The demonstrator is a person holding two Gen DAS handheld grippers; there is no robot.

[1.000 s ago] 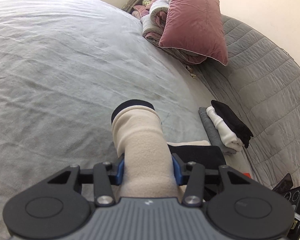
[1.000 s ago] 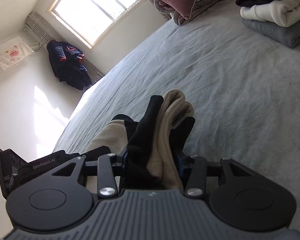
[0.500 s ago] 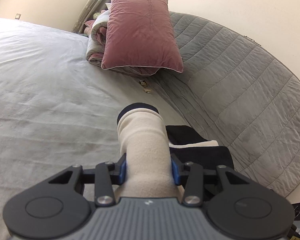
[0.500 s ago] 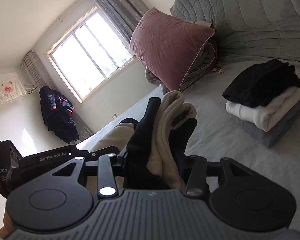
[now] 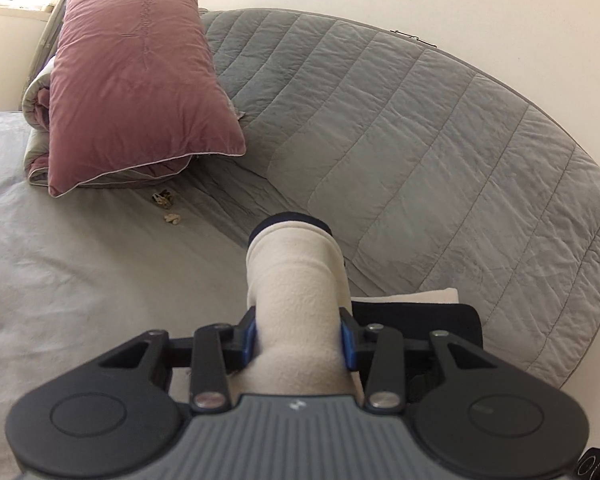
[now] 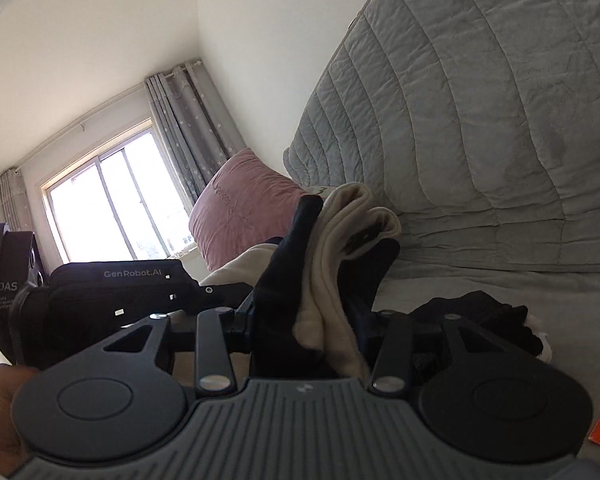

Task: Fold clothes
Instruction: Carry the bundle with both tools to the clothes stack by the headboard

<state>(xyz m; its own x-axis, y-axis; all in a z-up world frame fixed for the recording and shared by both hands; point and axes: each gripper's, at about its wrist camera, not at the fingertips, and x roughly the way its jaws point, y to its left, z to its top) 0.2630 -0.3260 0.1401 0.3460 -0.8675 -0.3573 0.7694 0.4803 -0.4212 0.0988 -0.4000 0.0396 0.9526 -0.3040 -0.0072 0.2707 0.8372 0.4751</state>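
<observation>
L gripper (image 5: 298, 338) was clamped on a folded cream-and-navy garment (image 5: 296, 280), jaws just closing tighter; R gripper (image 6: 312, 322) pinched its other bunched end. Garment hung between both, above grey bed (image 5: 60, 248), near pink pillow (image 5: 132, 84).

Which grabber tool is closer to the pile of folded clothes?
Right. The pile lies just beyond the right gripper; the left gripper, its fingers just closing further on the cream garment, is off on the far side.

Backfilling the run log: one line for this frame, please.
left gripper: shut on cream garment | right gripper: shut on cream garment | phase: carrying over bed
</observation>
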